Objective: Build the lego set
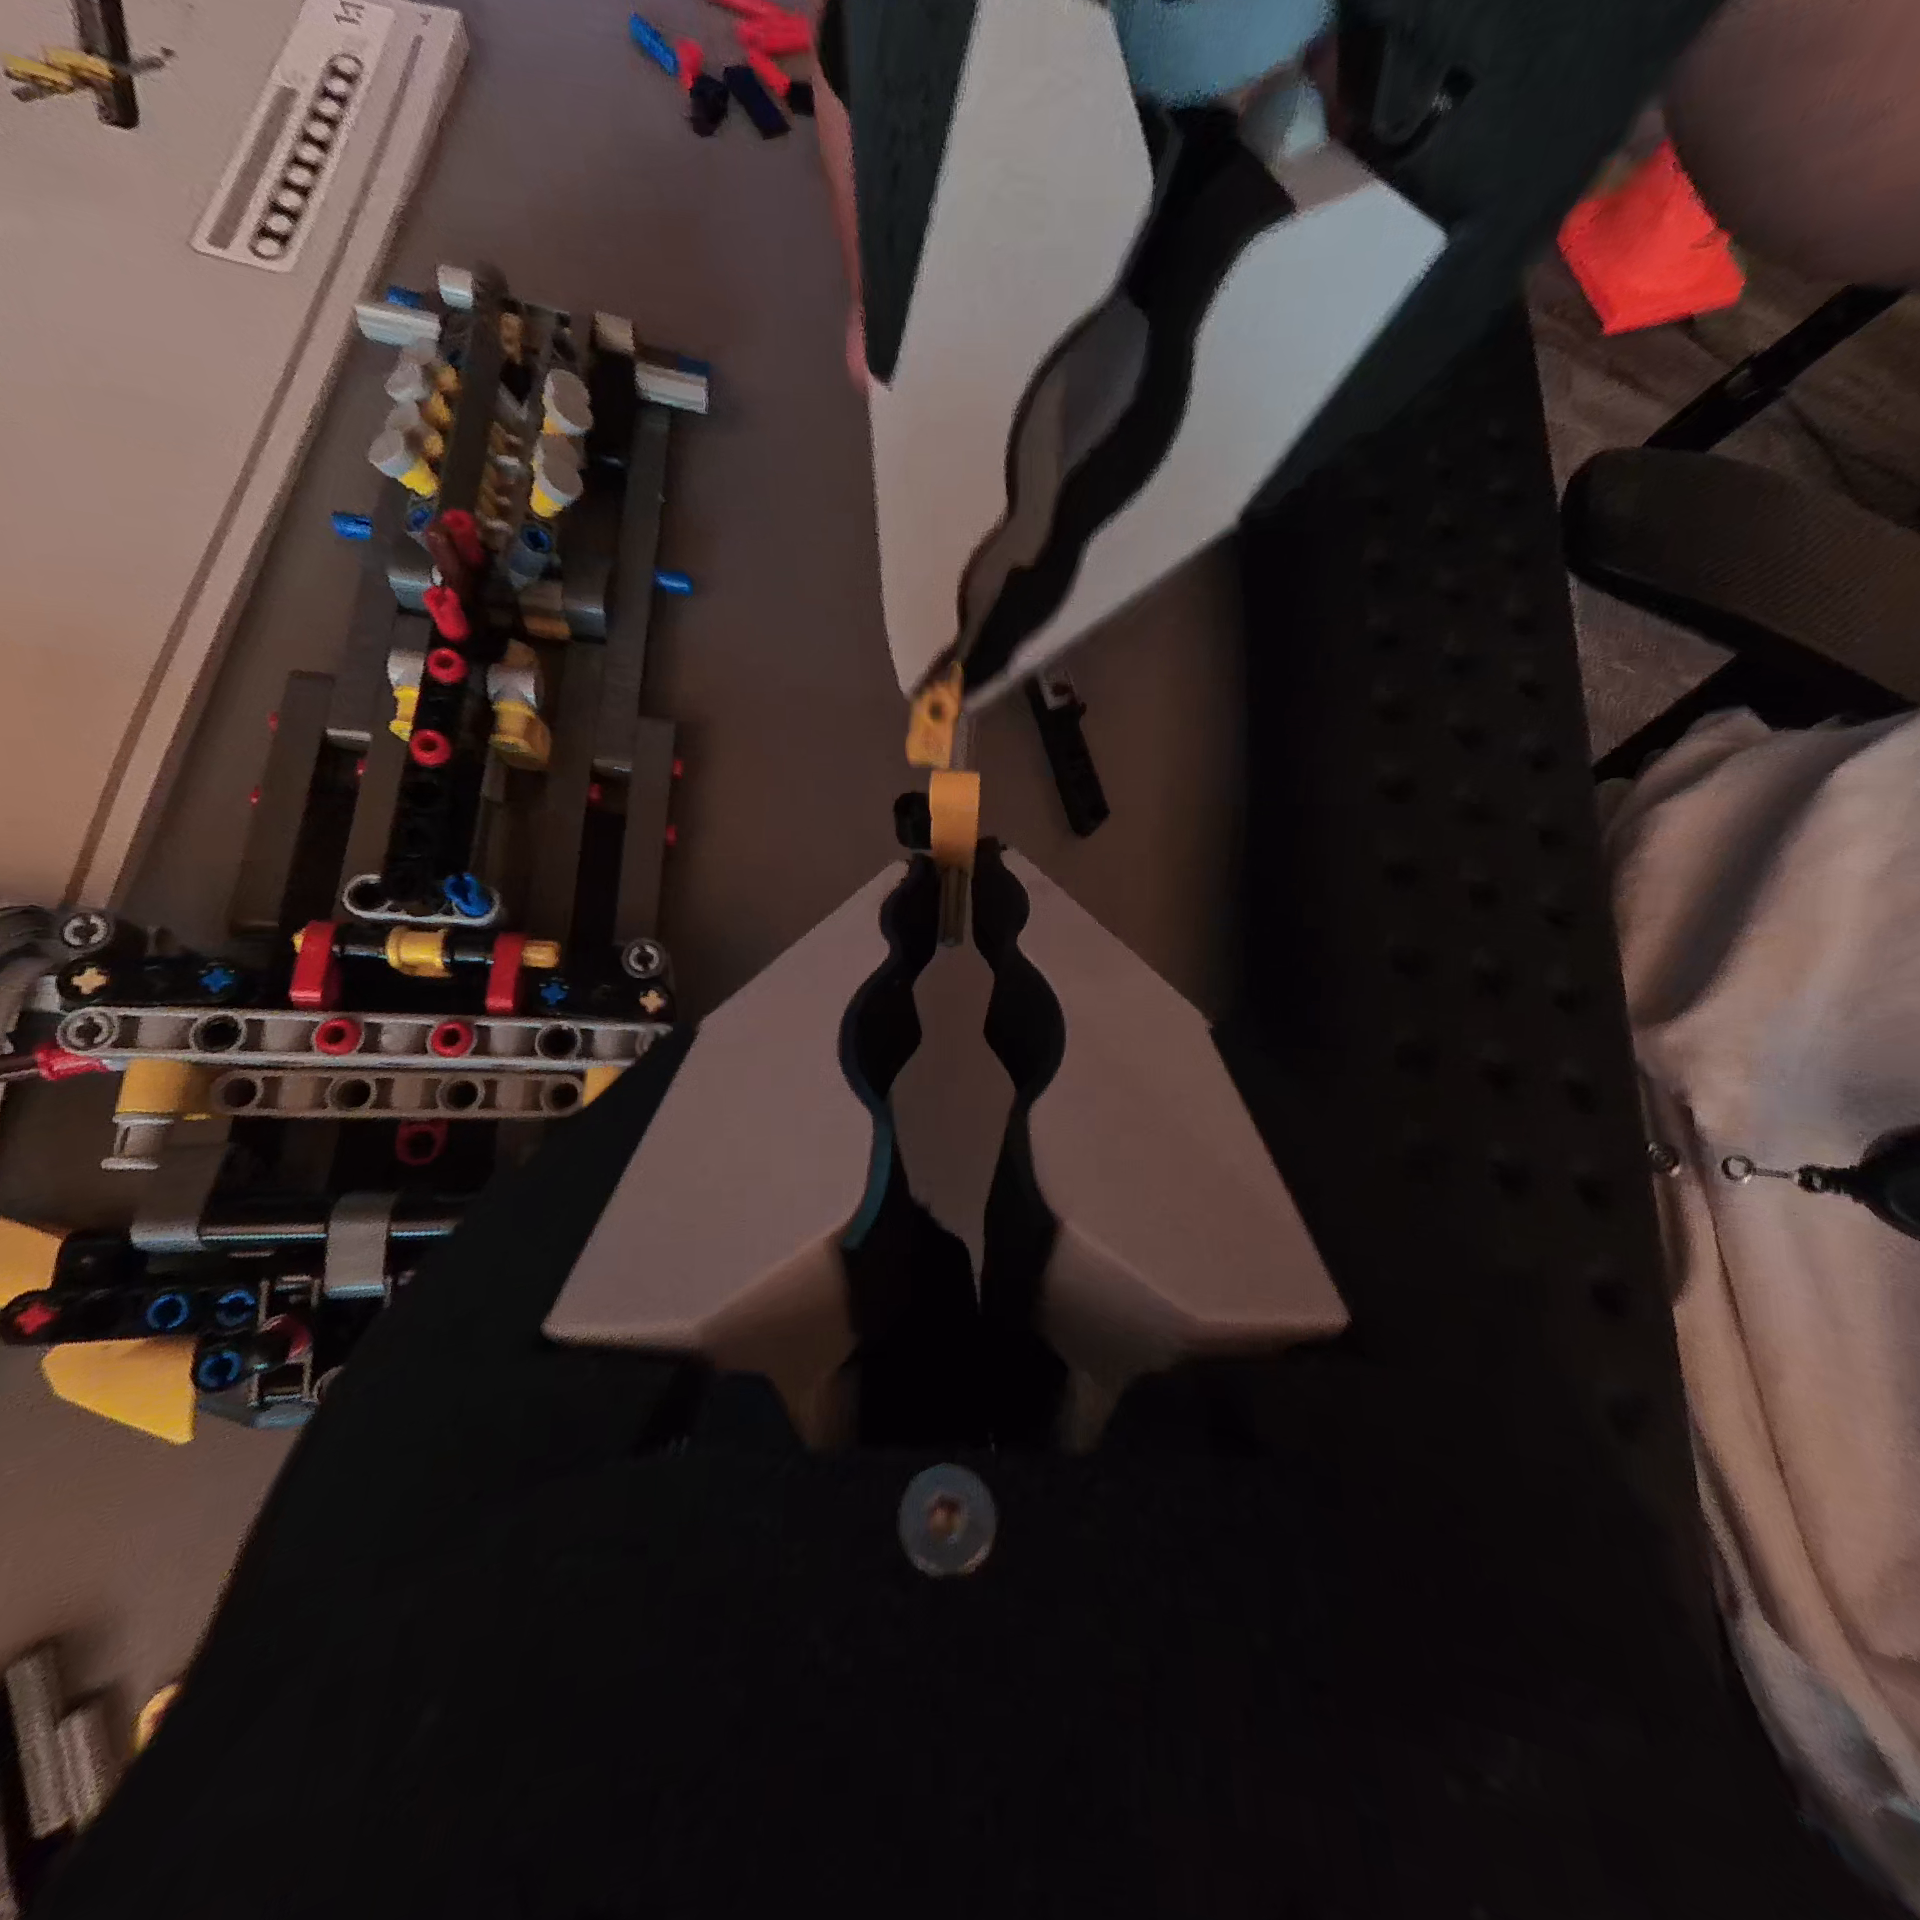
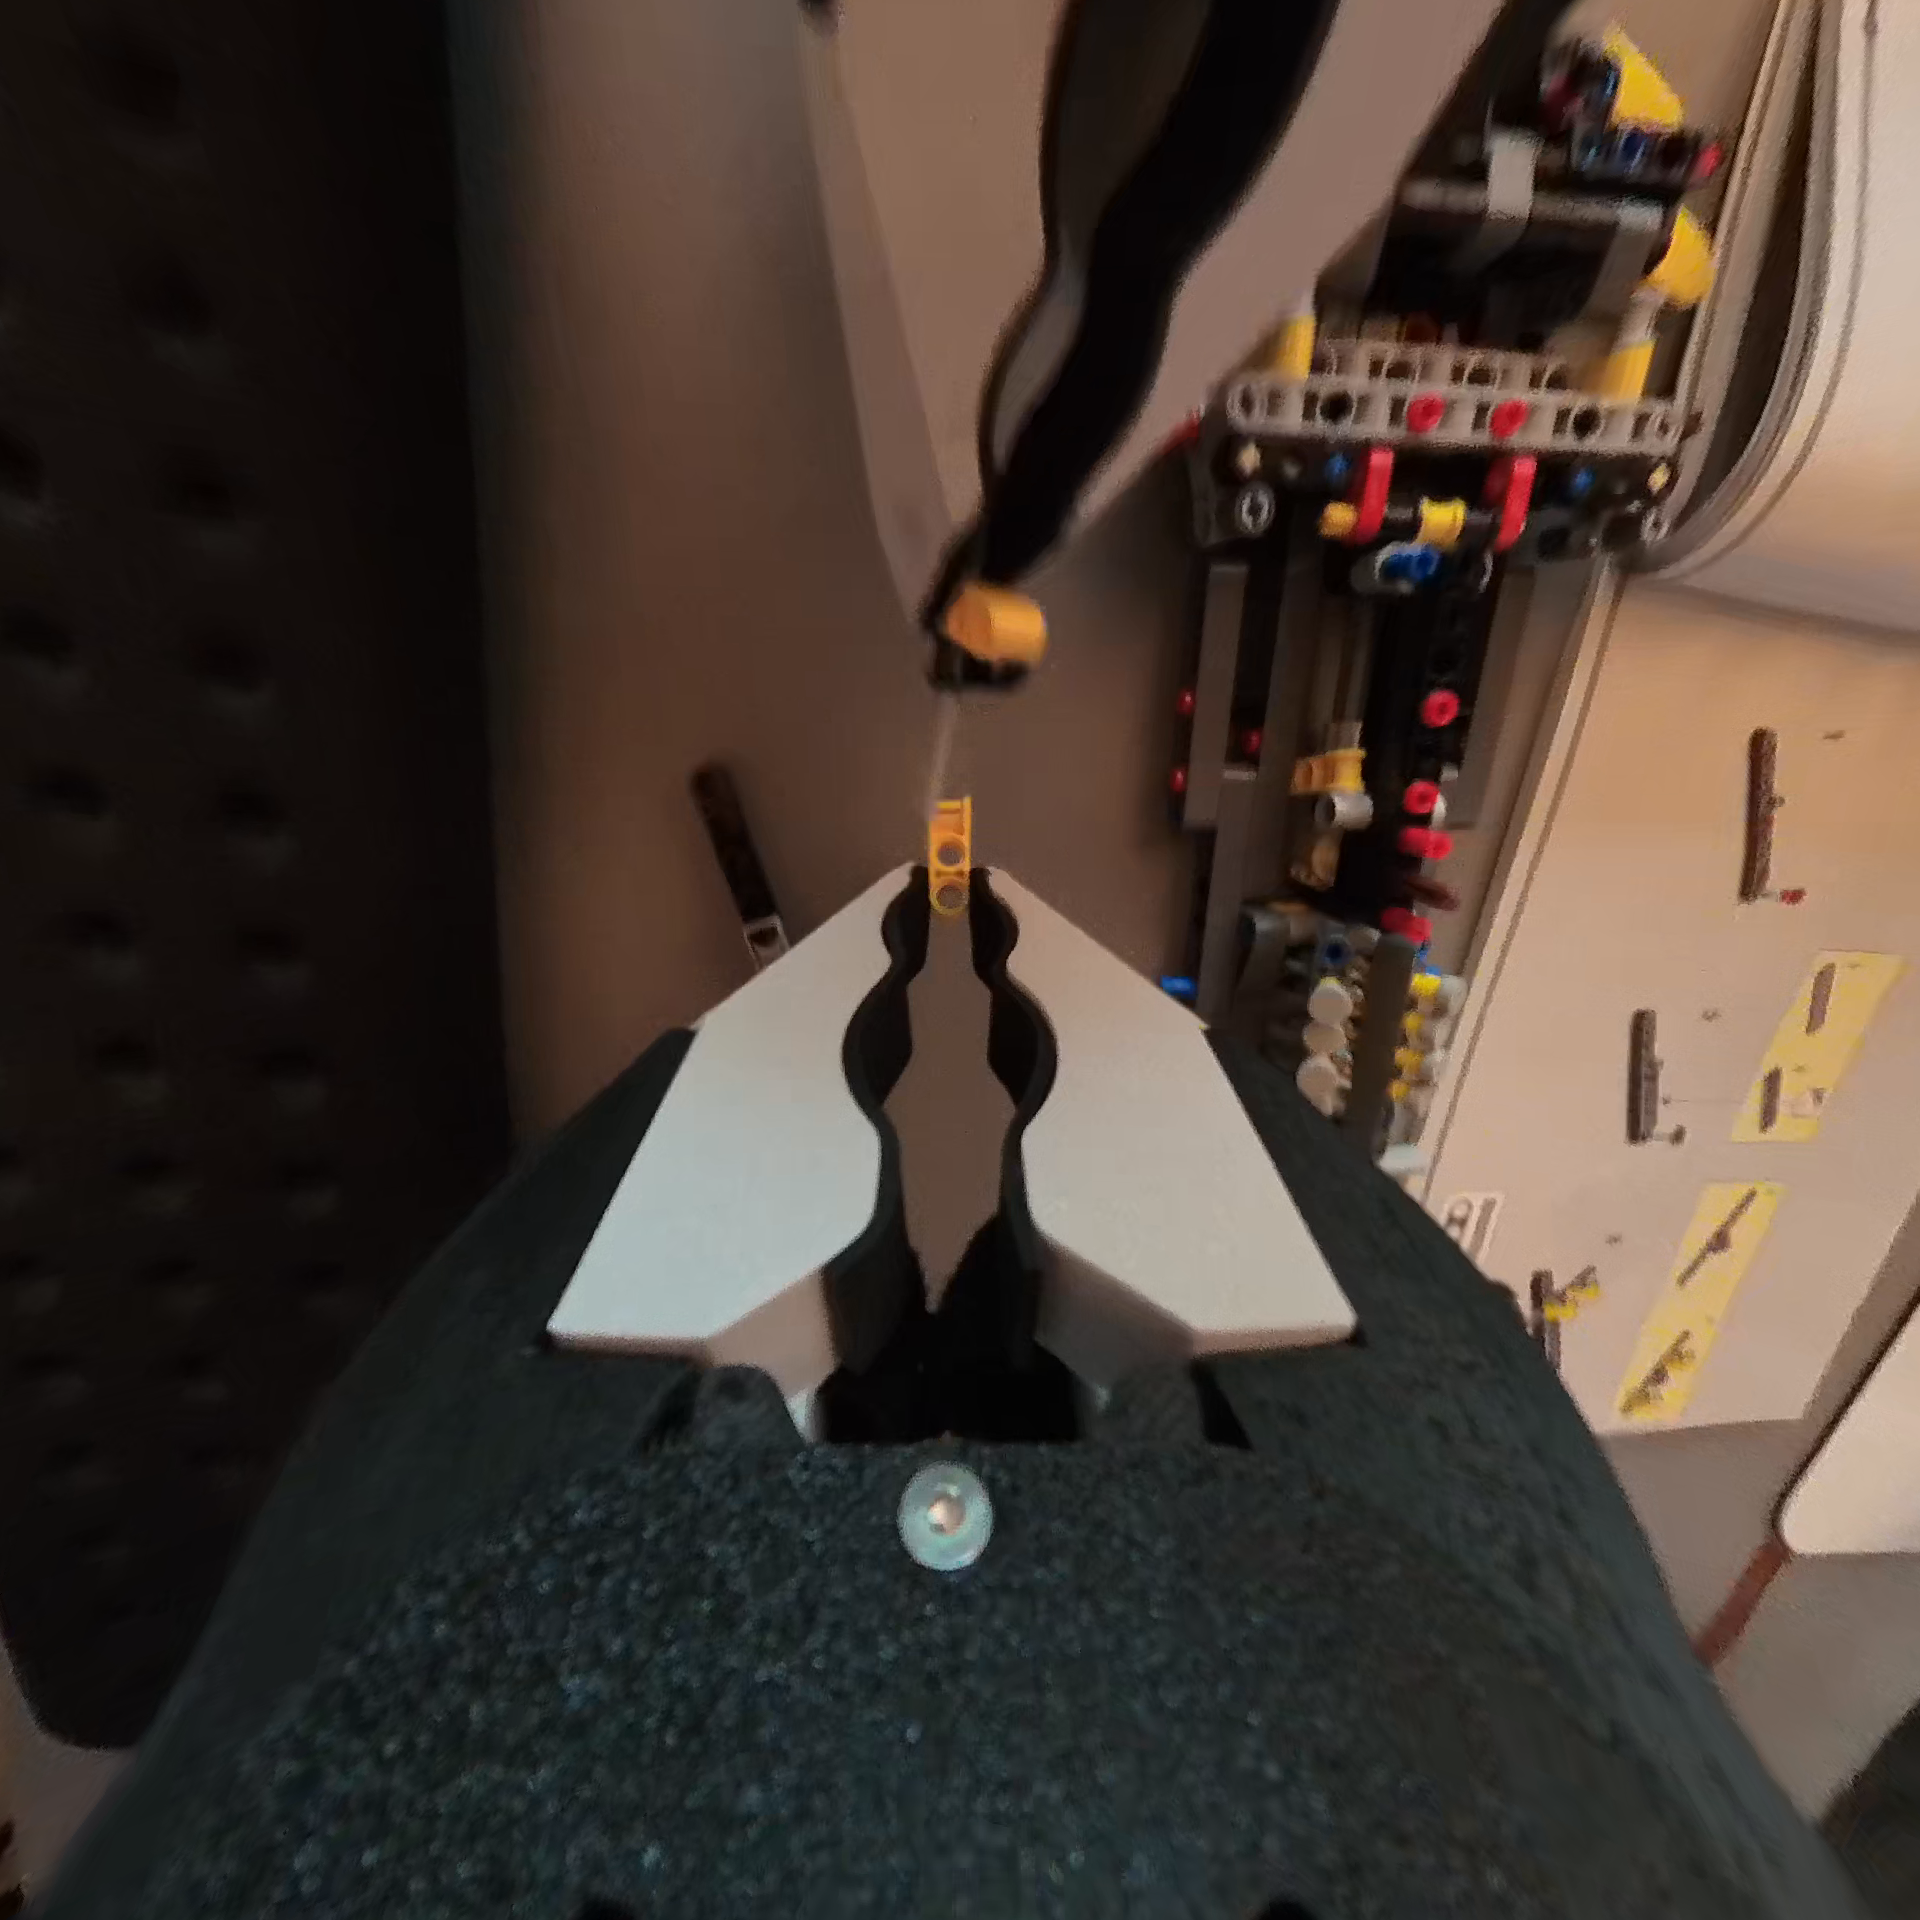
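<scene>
Nearest me, my left gripper is clenched on a yellow connector with a black pin, and my right gripper pinches a small yellow holed piece, the two parts near each other but apart above the table. Just past them a loose black beam lies on the table. Farther off sits the partly built lego chassis beside the instruction booklet, with a scatter of red, blue and black pins beyond.

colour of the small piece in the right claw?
Yellow connector piece, with round holes; clearest in the right wrist view.
</scene>
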